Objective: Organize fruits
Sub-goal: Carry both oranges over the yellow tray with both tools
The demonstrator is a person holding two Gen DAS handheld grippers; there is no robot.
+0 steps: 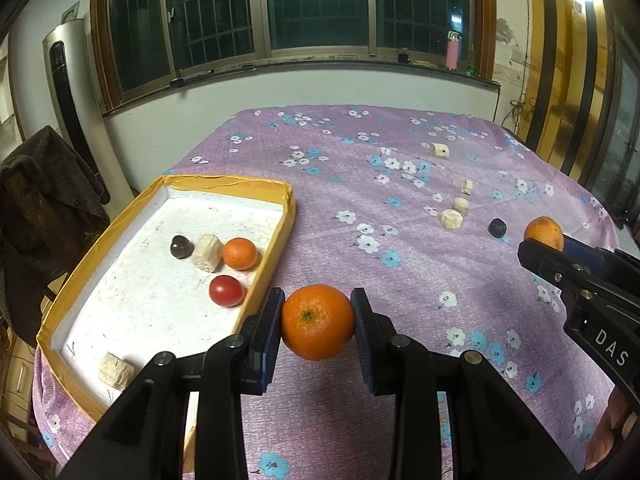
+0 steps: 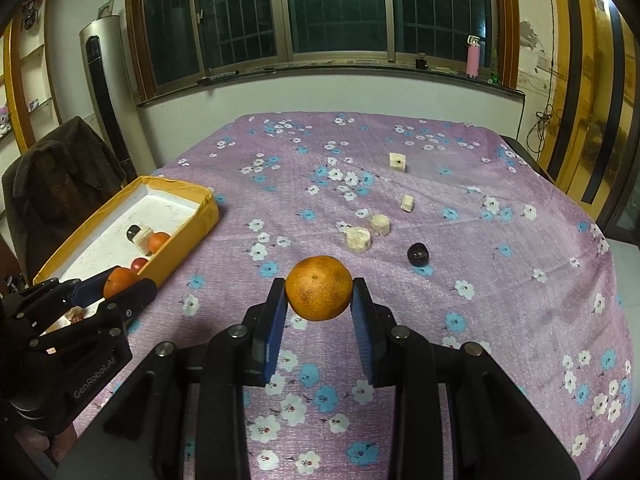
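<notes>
Beside the box (image 1: 290, 216) rim, left gripper (image 1: 318, 322) jaws clamp an orange (image 1: 318, 322); right gripper (image 2: 319, 294), over open cloth (image 2: 500, 320), likewise.

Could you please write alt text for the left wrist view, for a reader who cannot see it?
The left gripper holds an orange above a purple floral tablecloth, beside a yellow-rimmed tray containing a smaller orange, a red fruit, a dark fruit and pale chunks. At right, the right gripper holds another orange.
</notes>
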